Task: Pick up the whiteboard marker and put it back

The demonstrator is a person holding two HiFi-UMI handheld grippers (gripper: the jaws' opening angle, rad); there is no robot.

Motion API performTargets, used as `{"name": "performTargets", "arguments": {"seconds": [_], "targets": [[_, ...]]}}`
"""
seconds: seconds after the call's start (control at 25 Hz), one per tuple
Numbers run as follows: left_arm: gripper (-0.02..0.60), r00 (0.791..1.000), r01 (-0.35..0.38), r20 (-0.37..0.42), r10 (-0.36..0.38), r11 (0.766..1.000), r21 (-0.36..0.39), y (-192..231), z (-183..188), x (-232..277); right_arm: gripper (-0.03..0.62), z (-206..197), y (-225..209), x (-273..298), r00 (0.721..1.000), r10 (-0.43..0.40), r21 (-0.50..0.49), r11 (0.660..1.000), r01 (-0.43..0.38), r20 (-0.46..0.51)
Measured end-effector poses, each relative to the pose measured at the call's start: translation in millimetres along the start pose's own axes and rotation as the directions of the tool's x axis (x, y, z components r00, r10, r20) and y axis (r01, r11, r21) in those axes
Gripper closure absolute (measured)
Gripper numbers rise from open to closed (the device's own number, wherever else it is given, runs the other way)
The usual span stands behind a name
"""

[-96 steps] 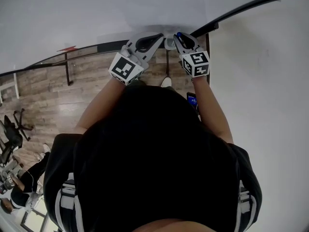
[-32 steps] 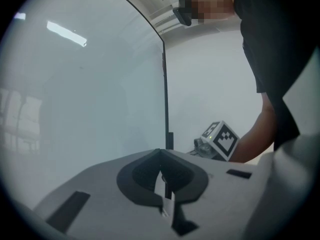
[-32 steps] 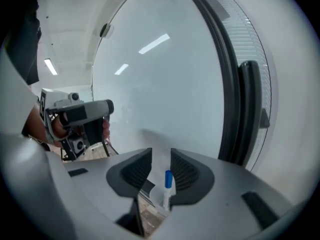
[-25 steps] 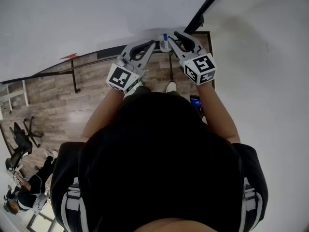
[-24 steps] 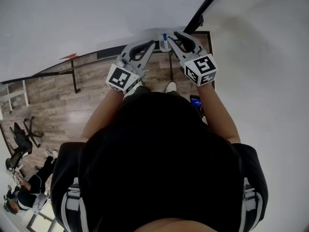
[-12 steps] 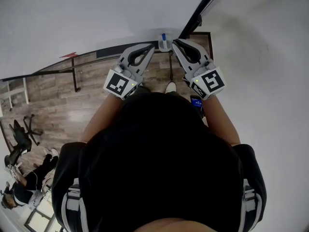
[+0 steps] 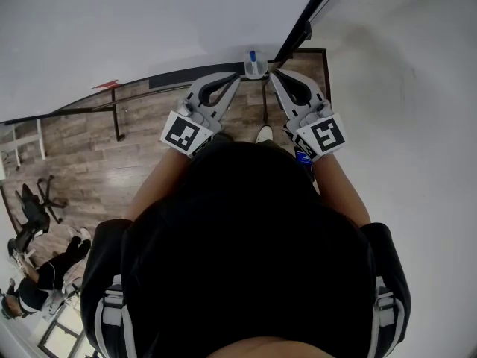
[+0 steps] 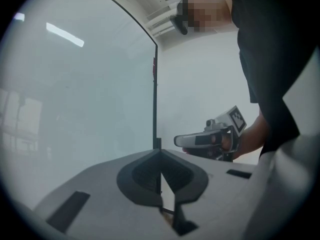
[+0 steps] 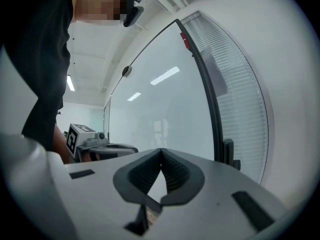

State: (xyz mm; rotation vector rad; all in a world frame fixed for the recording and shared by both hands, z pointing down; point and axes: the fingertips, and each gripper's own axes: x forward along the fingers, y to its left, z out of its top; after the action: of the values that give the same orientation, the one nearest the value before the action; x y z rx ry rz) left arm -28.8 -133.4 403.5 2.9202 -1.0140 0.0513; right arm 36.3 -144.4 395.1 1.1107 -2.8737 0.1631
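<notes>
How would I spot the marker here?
Look along the big whiteboard to its black frame bar. At its lower end a small pale cup holds the marker. Its blue cap sets it apart from the grey left tool and right tool.

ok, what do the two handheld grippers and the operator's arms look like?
The left gripper and the right gripper look alike: light grey moulded shells with dark, ribbed fingers. Each carries a white cube printed with black square markers at the hand end. No cables show. The person wears a black short-sleeved top, and the forearms are bare.
</notes>
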Motion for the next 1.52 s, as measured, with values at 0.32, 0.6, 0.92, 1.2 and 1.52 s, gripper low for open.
{"name": "performTargets", "arguments": {"seconds": [0.32,0.6,0.92,1.2,1.52], "targets": [[0.577,1.000,-0.012,-0.009,0.012,1.000,-0.004,1.5,-1.1,5.1,0.597,-12.5,-2.6,1.0,0.999,-0.040,-0.008,0.999,0.040,-0.022],[0.577,1.000,-0.014,0.002,0.014,1.000,-0.007,3.2,2.8,9.1,0.597,-7.0,-2.9,2.4,0.999,-0.038,-0.025,0.999,0.037,-0.018],[0.577,0.999,-0.033,0.002,0.033,0.999,-0.005,7.2,7.7,13.2,0.597,-7.8,-7.5,3.3,1.000,-0.029,-0.025,0.999,0.029,-0.010],[0.577,0.999,-0.037,0.007,0.037,0.999,-0.011,5.6,5.1,10.0,0.597,-8.7,-6.7,1.1,1.000,-0.026,-0.014,1.000,0.026,-0.010],[0.577,0.999,-0.041,0.001,0.041,0.999,-0.009,5.0,1.9,10.9,0.597,-13.6,-9.5,-1.1,0.999,-0.025,-0.005,1.000,0.025,-0.019]]}}
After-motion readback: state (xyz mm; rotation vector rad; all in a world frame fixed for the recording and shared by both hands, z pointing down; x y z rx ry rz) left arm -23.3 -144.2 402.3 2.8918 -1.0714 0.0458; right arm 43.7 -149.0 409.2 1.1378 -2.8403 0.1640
